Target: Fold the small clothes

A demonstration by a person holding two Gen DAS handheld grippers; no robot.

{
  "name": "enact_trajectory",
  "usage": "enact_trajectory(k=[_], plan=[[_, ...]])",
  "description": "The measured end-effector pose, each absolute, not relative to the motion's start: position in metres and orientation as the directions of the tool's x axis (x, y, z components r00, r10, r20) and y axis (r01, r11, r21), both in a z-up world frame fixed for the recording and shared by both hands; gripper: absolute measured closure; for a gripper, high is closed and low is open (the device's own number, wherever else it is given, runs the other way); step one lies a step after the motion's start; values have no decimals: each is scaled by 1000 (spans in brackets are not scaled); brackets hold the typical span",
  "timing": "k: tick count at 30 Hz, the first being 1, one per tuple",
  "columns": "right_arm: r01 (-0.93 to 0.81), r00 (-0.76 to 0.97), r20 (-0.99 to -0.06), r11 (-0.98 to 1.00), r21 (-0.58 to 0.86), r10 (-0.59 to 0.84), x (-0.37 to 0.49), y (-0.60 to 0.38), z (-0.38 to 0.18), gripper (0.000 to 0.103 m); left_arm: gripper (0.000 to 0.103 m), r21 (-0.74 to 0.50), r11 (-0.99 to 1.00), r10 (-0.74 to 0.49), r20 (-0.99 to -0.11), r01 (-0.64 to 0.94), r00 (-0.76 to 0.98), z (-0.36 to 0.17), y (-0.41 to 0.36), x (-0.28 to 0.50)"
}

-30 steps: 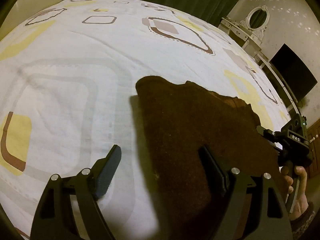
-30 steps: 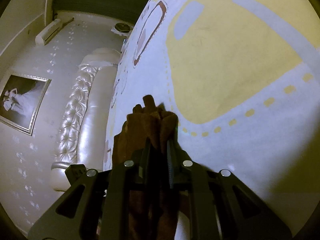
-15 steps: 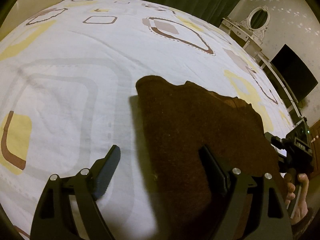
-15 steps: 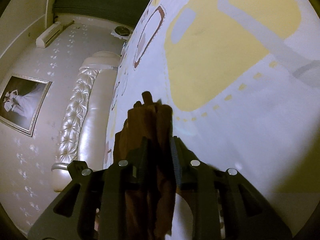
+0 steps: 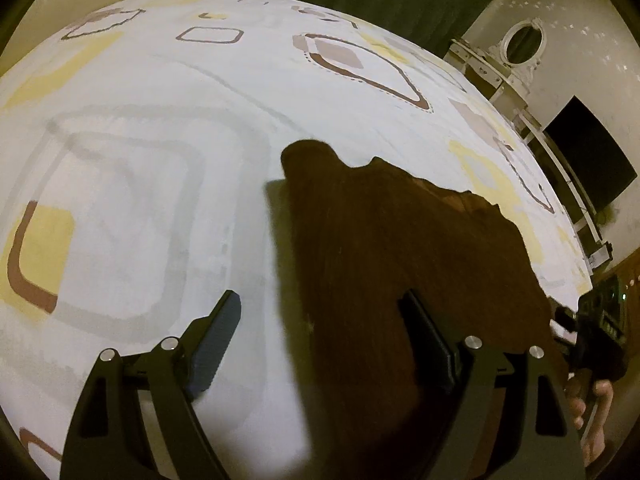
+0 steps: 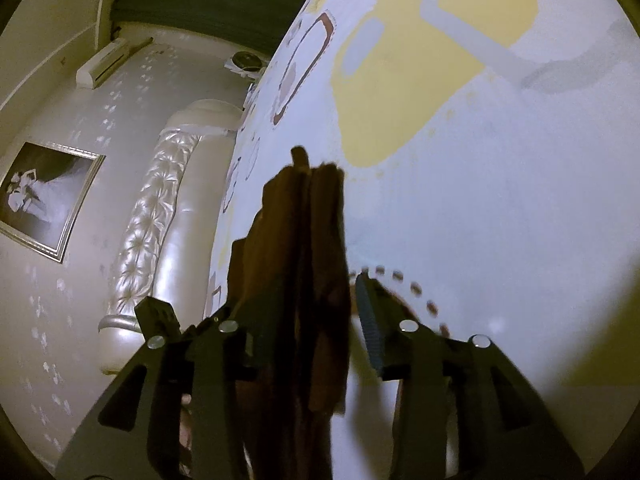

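A dark brown garment lies folded on the patterned bed sheet. My left gripper is open above its near left edge, with the right finger over the cloth and the left finger over bare sheet. In the right wrist view my right gripper has its jaws apart, and the bunched edge of the garment stands between them, resting against the left finger. The right gripper also shows in the left wrist view at the garment's right edge, with a hand under it.
The bed sheet is white with yellow, grey and brown shapes. A tufted headboard is at the bed's end. A white dresser with an oval mirror and a dark screen stand beyond the bed's far right side.
My right gripper was shut on the garment's edge and its jaws have opened, letting the cloth go. It has drawn back to the right. My left gripper has stayed open in place.
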State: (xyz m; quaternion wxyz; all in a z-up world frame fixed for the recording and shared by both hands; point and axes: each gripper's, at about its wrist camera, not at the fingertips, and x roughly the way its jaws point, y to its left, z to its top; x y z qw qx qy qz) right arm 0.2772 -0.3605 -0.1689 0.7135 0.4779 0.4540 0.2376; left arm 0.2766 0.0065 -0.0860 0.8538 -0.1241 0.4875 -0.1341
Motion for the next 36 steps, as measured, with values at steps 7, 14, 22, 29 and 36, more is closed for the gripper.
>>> enact_trajectory(k=[7, 14, 22, 29, 36], plan=[[100, 464, -407, 410, 907, 786, 255, -358, -167, 56, 21, -432, 898, -419, -774, 87, 475, -80, 16, 250], [62, 408, -374, 384, 921, 833, 219, -336, -160, 47, 21, -475, 862, -503, -761, 174, 410, -80, 12, 191], [55, 385, -356, 364, 930, 851, 198, -321, -160, 47, 21, -559, 809, -583, -722, 182, 372, -89, 4, 170], [80, 347, -393, 390, 917, 852, 201, -315, -171, 86, 81, -563, 814, -573, -736, 145, 361, -94, 2, 172], [84, 372, -378, 374, 923, 848, 194, -324, -172, 90, 83, -513, 845, -526, -751, 148, 400, -83, -4, 163]])
